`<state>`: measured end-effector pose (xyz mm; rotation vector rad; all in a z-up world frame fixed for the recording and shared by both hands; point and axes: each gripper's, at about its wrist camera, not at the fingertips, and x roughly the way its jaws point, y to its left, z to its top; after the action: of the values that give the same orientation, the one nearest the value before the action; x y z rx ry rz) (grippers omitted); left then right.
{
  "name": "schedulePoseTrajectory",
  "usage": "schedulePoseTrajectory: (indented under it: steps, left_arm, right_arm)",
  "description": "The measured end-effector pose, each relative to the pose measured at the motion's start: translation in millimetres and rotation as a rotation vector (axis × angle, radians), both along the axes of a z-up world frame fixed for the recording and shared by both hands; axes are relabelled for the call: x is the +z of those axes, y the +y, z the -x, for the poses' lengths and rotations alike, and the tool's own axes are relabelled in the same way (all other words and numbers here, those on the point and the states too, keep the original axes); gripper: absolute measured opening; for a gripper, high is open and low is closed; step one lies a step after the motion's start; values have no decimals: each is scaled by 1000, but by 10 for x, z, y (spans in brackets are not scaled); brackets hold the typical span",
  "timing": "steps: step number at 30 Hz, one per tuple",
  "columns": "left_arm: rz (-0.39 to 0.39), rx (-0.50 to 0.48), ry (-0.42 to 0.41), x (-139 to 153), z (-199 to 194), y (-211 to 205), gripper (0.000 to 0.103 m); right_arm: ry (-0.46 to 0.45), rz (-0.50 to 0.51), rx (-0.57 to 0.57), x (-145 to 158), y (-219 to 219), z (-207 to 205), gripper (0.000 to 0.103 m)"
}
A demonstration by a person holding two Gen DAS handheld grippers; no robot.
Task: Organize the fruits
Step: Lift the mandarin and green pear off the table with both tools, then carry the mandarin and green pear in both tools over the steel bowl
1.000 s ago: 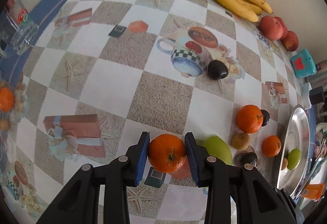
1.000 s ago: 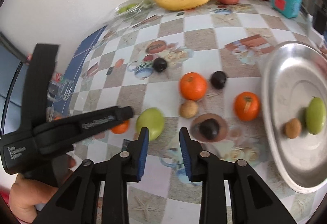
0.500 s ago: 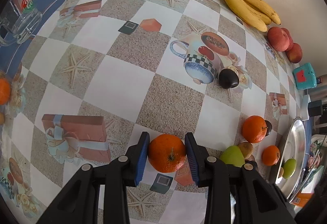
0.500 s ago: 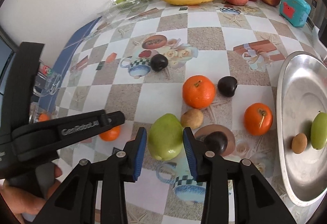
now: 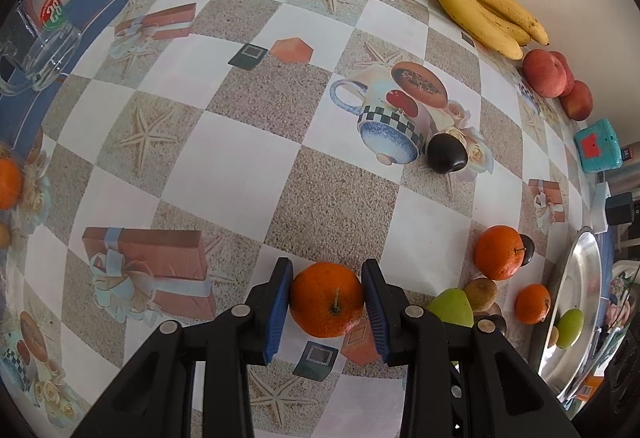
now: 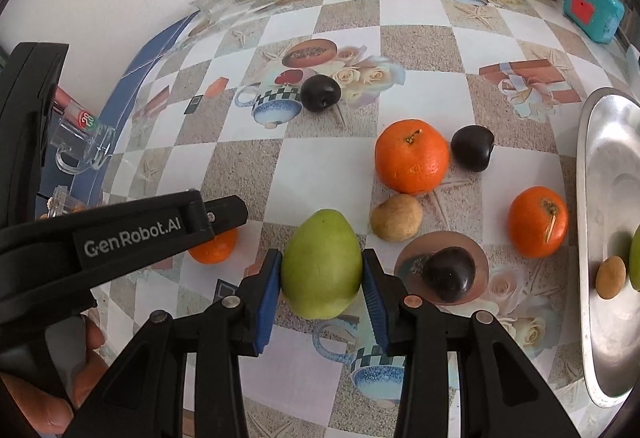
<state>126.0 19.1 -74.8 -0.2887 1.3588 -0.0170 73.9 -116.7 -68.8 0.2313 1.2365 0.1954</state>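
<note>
Left wrist view: the left gripper (image 5: pixel 326 302) is clamped on an orange (image 5: pixel 327 299), both blue pads pressed against its sides, stem end facing the camera. Beyond the claw and to its right, a dark plum (image 5: pixel 447 153) sits on the checked tablecloth (image 5: pixel 224 174). Right of the claw lie another orange (image 5: pixel 499 252), a smaller orange (image 5: pixel 532 303), a brown kiwi (image 5: pixel 481 293) and a green pear (image 5: pixel 451 308). Farther right is the rim of a metal tray (image 5: pixel 576 302). Bananas (image 5: pixel 480 12) and peaches (image 5: pixel 550 78) rest far ahead on the right, by the wall.

Right wrist view: the right gripper (image 6: pixel 322 280) has the green pear between its pads; its jaws have just been opening, and both pads meet the pear's sides, with the fruit resting on the cloth. Left of the claw, the other handheld gripper covers most of its orange. Ahead and right of the claw are the kiwi, a large orange, and two dark plums. The tray at far right holds another kiwi (image 6: pixel 610 277).
</note>
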Motion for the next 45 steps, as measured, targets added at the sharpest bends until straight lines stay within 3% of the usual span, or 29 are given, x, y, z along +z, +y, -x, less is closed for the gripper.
schedulePoseTrajectory:
  steps: [14,26,35,45]
  left_arm:
    - [-54,3,-13,7,-2,-44,38]
    - [-17,70,-11,13,55,132,38]
    - [-46,70,-55,225,122,90,38]
    - [-12,15,-89,442,202,-237,38]
  right_arm:
    - [-7,0,-6,-10,6,-30,41]
    - [23,-85,-43,14,-147,-21,41]
    - [-34,-99,-50,298,-282,0,41]
    - [-91,-50,-125,595,-679,40,41]
